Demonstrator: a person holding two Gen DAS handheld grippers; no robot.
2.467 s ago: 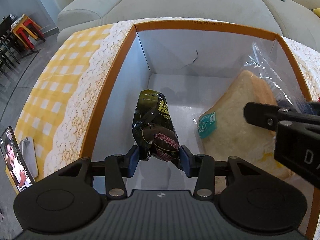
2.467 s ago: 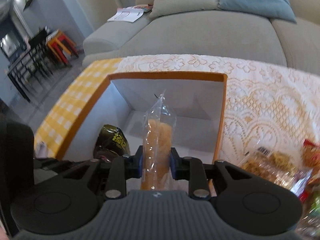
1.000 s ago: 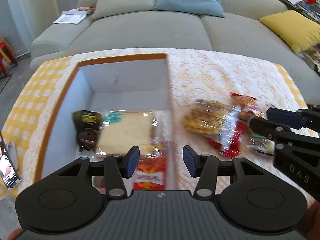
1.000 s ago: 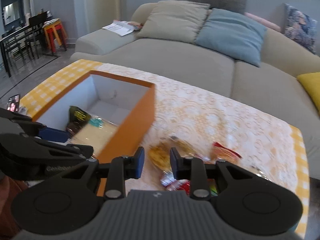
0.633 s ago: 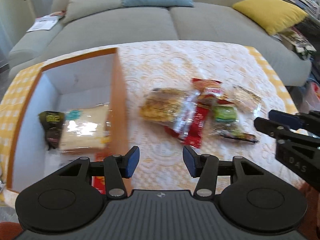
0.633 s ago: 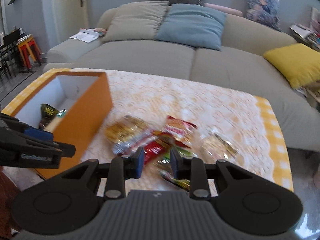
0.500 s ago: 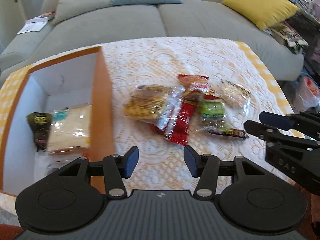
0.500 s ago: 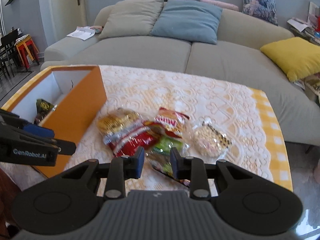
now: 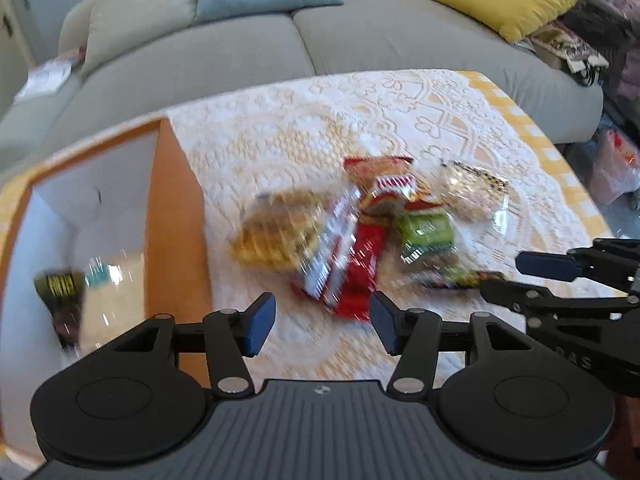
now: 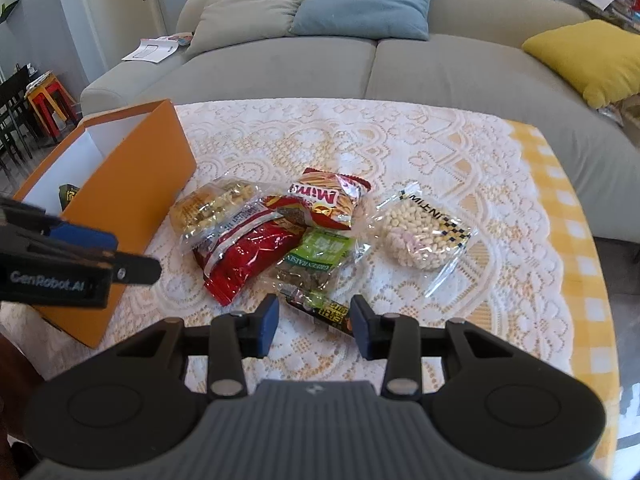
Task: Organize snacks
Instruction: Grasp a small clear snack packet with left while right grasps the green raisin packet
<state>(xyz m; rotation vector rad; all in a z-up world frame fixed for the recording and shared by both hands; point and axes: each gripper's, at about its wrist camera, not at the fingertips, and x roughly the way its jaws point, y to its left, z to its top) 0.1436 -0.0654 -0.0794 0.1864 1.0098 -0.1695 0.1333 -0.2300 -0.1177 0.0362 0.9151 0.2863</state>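
Note:
Loose snacks lie in a pile on the lace cloth: a red bag (image 10: 248,256), an orange-and-red bag (image 10: 328,196), a green raisin pack (image 10: 320,256), a clear bag of pale puffs (image 10: 420,232) and a clear bag of yellow snacks (image 10: 208,208). Nearest me lies a dark bar (image 10: 320,310). My right gripper (image 10: 314,326) hovers over that bar, jaws opening, pads not touching it. My left gripper (image 9: 322,326) is open and empty above the near end of the red bag (image 9: 360,276). The orange box (image 9: 176,220) at the left holds bagged bread (image 9: 116,292) and a dark packet (image 9: 60,288).
A grey sofa (image 10: 360,64) with cushions runs behind the table. The table's right edge, with yellow check cloth (image 10: 568,208), lies beyond the snacks. In the left wrist view the right gripper (image 9: 532,276) reaches in from the right, close to the pile.
Both grippers let go of the dark packet and the bread in the box and swung right over the snack pile. The right jaws have widened; the left view is blurred by motion.

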